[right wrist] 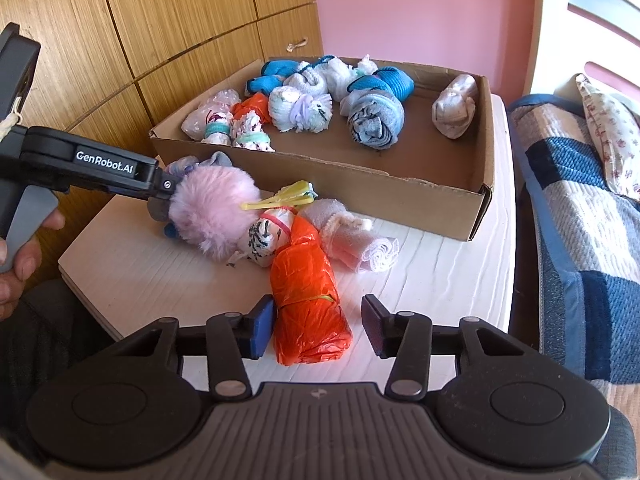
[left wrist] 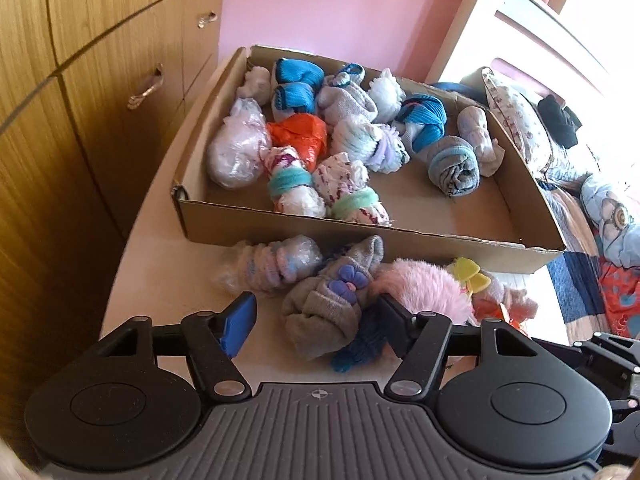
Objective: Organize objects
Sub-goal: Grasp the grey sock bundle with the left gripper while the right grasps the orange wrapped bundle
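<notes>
Two tools are at work in front of the shallow brown cardboard box (right wrist: 448, 212) on your pale worktop (right wrist: 432, 280). Your left tool (left wrist: 316, 322) has its jaws apart around the rolled grey sock with a purple flower (left wrist: 324, 304), just before the box's near wall; the pads do not press it. Your right tool (right wrist: 318, 326) straddles the orange plastic-wrapped bundle (right wrist: 308, 304), which lies nearer you than the box; its blue left pad (right wrist: 262, 330) touches the wrap, the other stands clear. A fluffy pink pompom (right wrist: 212, 208) lies between sock and bundle.
</notes>
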Available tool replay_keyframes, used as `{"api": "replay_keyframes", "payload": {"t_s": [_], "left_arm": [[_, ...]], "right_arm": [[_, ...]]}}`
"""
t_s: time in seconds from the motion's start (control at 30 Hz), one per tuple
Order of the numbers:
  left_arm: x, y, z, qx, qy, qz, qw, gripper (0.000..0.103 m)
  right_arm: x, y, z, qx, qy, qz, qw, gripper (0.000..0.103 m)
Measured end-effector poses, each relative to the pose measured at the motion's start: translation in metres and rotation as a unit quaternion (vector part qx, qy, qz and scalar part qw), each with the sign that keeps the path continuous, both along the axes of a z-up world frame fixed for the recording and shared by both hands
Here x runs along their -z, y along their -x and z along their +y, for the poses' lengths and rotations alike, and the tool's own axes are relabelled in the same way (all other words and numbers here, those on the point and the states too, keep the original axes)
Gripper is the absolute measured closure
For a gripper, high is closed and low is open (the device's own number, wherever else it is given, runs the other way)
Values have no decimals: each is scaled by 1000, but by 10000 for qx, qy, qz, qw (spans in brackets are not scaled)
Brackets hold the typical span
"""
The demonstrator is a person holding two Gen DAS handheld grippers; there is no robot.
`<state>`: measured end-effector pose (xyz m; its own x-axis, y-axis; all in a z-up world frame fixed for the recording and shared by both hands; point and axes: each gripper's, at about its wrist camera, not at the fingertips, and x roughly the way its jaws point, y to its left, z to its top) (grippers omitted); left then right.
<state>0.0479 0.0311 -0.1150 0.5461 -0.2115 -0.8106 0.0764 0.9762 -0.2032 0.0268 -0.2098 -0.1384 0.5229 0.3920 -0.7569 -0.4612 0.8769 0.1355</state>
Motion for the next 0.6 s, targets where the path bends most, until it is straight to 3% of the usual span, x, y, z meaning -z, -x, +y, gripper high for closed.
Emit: {"api": "replay_keyframes", "payload": {"t_s": [0.1, 0.23, 0.47, 0.6], "left_arm": [[2, -1, -1, 29, 142, 45, 9999, 43], [1, 1, 0, 69, 228, 72, 9997, 53], [-9, 24, 12, -74, 351, -8, 9994, 54], [-4, 32, 16, -132, 217, 26, 9997, 54]], "right_arm": [[0, 0, 1, -22, -28, 21, 10000, 69], [-1, 3, 2, -99, -45, 36, 9999, 72], [-6, 8, -1, -118, -184, 50, 9997, 73], [-4, 9, 3, -143, -102, 102, 9998, 73]]}}
